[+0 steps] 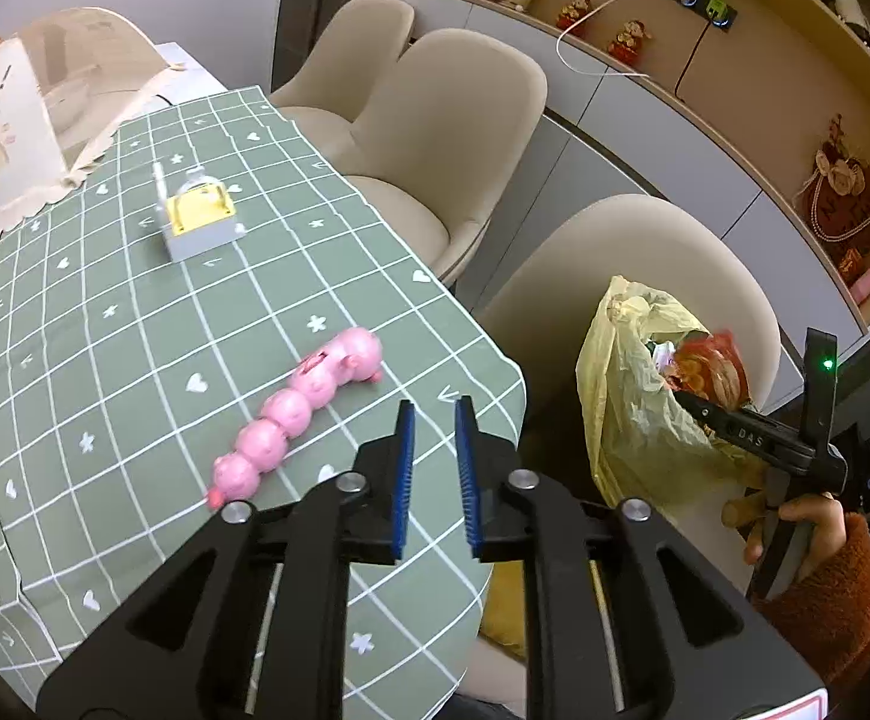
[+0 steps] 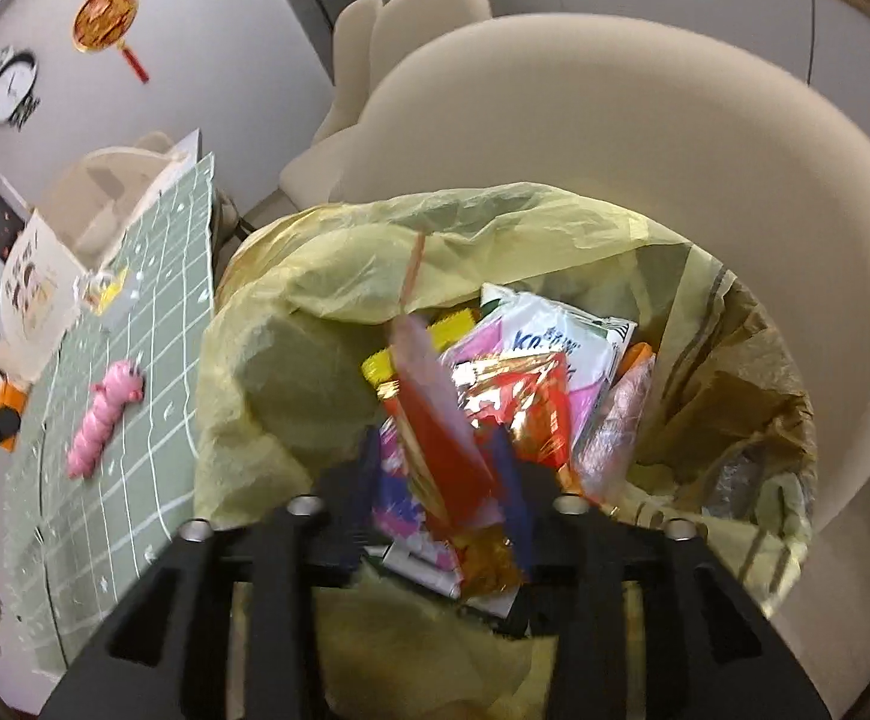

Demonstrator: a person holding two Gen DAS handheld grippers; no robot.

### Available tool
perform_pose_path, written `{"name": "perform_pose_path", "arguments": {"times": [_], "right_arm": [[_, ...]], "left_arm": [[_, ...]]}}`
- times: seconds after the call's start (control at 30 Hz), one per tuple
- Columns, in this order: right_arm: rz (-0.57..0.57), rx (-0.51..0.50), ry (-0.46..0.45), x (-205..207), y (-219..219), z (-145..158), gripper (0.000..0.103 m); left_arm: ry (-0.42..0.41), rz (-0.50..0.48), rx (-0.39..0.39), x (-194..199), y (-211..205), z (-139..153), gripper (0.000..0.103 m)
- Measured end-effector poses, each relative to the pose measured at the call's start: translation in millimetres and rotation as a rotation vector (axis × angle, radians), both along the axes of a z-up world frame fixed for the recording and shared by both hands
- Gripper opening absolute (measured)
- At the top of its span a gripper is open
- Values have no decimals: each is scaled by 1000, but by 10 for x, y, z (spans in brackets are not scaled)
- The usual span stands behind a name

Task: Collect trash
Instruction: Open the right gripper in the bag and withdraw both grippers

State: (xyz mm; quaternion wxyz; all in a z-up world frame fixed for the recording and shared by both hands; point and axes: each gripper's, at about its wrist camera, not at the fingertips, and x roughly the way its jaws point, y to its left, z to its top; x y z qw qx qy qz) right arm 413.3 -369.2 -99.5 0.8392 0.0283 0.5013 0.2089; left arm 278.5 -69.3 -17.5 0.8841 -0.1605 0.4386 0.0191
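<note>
Left wrist view
Left gripper (image 1: 435, 438): blue pads a narrow gap apart, nothing between them, over the table's near corner.
Table (image 1: 135, 360): green checked cloth; pink caterpillar toy (image 1: 297, 414) at 10 o'clock of the pads, small white and yellow box (image 1: 201, 222) farther off at 11 o'clock.
Trash bag (image 1: 633, 408): yellow, on a beige chair (image 1: 645, 252) at 3 o'clock, mouth open.
Right gripper (image 1: 684, 399): tips at the bag's mouth beside a red wrapper (image 1: 711, 369).

Right wrist view
Right gripper (image 2: 438, 468): fingers spread; blurred red wrapper (image 2: 441, 438) between them; contact cannot be told.
Trash bag (image 2: 327, 282): straight below, full of wrappers.
Table (image 2: 135, 480): at 9 o'clock.
</note>
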Motion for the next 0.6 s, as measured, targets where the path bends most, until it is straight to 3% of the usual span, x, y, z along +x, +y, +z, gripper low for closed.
{"name": "perform_pose_path", "arguments": {"times": [0.2, 0.4, 0.5, 0.6], "right_arm": [[-64, -17, -139, -526, 8, 369, 47], [-160, 52, -298, -1269, -16, 866, 48], [-169, 25, -364, -1716, 103, 1069, 48], [-176, 35, -370, -2121, 225, 1154, 48]], "left_arm": [[-44, -32, -4, -350, 57, 77, 26], [-113, -60, -33, -883, 193, 233, 47], [-151, -85, -2, -1137, 186, 301, 56], [-156, -115, 33, -1370, 134, 330, 67]]}}
